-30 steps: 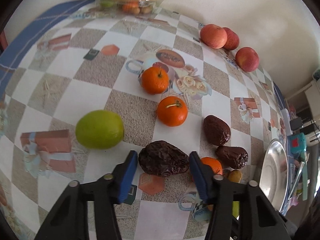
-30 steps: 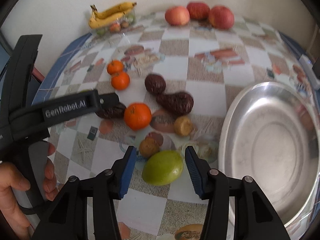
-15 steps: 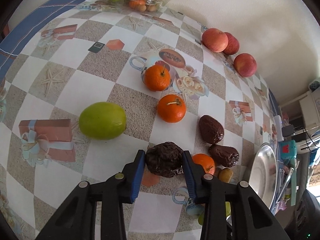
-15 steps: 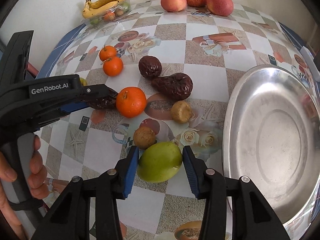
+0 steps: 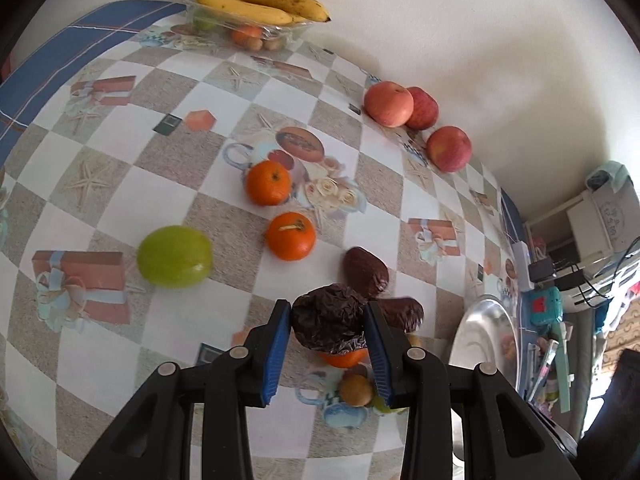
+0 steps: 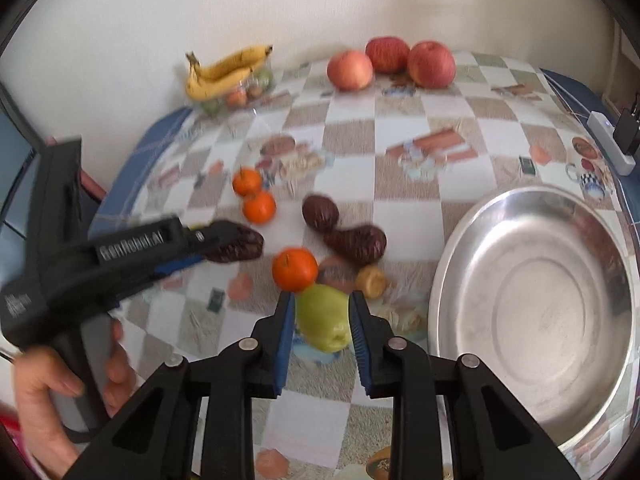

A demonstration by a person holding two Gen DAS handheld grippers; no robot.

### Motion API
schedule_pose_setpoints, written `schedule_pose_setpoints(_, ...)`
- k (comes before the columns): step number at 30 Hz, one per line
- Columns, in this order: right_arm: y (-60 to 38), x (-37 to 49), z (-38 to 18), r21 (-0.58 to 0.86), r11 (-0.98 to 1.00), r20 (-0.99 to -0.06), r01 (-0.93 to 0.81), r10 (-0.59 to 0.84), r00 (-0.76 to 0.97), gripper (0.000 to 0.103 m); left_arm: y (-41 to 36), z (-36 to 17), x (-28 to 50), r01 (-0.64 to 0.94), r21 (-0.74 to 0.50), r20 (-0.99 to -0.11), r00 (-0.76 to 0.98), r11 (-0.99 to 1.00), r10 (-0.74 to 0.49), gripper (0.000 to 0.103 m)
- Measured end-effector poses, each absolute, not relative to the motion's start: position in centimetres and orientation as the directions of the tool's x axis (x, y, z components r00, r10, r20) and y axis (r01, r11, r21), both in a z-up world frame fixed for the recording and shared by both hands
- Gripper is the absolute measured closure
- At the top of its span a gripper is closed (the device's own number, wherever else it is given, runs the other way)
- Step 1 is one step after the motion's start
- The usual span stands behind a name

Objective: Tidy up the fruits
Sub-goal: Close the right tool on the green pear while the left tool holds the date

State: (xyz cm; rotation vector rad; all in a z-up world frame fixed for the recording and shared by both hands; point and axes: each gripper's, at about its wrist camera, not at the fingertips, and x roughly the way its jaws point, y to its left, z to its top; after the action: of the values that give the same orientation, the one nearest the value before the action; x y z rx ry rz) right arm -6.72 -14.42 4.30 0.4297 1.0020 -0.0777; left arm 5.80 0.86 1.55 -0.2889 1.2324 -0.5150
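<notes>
Two fruits picked up: one wrinkled dark fruit and one green pear, neither yet set down anywhere.
Left gripper (image 5: 327, 330): its blue fingers (image 5: 277, 340) pinch the wrinkled dark fruit (image 5: 328, 322) at the tips, and the fruit appears clear of the tablecloth (image 5: 120, 184).
Dark fruit, axis: its long side runs straight across the gap from one finger to the other, level, with its bulk bulging beyond the tips.
Left on the cloth, left side: a green fruit (image 5: 175, 257) well off to the left of the fingers; two oranges (image 5: 291, 236) ahead of the tips; two more dark fruits (image 5: 366, 272) just past the right finger.
Right gripper (image 6: 322, 318): its jaws are closing on the green pear (image 6: 323, 316), which sits between the pads with both appearing to press its sides.
Pear, axis: roughly along the fingers, one end toward the tips and the other back toward the hinge; which end bears the stalk cannot be told.
Metal bowl (image 6: 472, 264): empty, to the right of the right fingers, so judging by that nothing has been sorted into it.
Still to do: an orange (image 6: 295, 269) and a small brown fruit (image 6: 371, 280) just beyond the right tips, plus the rest, remain loose.
</notes>
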Motion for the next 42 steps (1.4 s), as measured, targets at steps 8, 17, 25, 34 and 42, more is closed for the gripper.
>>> schedule_pose_setpoints(8,-15.9,-5.4,3.3,0.288,0.914,-0.863,0.287,0.118,0.491,0.074,1.0,0.4,5.8,0.176,-0.463,-0.843,0.216,0.869,-0.493,0.063)
schedule_pose_setpoints(17,-16.1,-4.0,0.5,0.340,0.888,-0.878,0.309,0.182,0.442,0.071,1.9,0.1,6.0,0.145,-0.450,-0.853,0.224,0.881,-0.472,0.063)
schedule_pose_setpoints(25,-15.8,-2.9,0.5,0.272,0.916,-0.898,0.295,0.132,0.420,0.065,2.5,-0.2,6.2,0.121,-0.450,-0.857,0.222,0.885,-0.465,0.063)
schedule_pose_setpoints(34,-15.6,-2.1,-0.4,0.196,0.940,-0.925,0.280,0.082,0.370,0.055,3.0,-0.5,6.3,0.101,-0.430,-0.869,0.224,0.897,-0.442,0.063)
schedule_pose_setpoints(42,-15.9,-2.3,-1.0,0.194,0.932,-0.929,0.305,0.075,0.362,0.055,3.3,-0.6,6.3,0.091,-0.417,-0.875,0.227,0.904,-0.427,0.063)
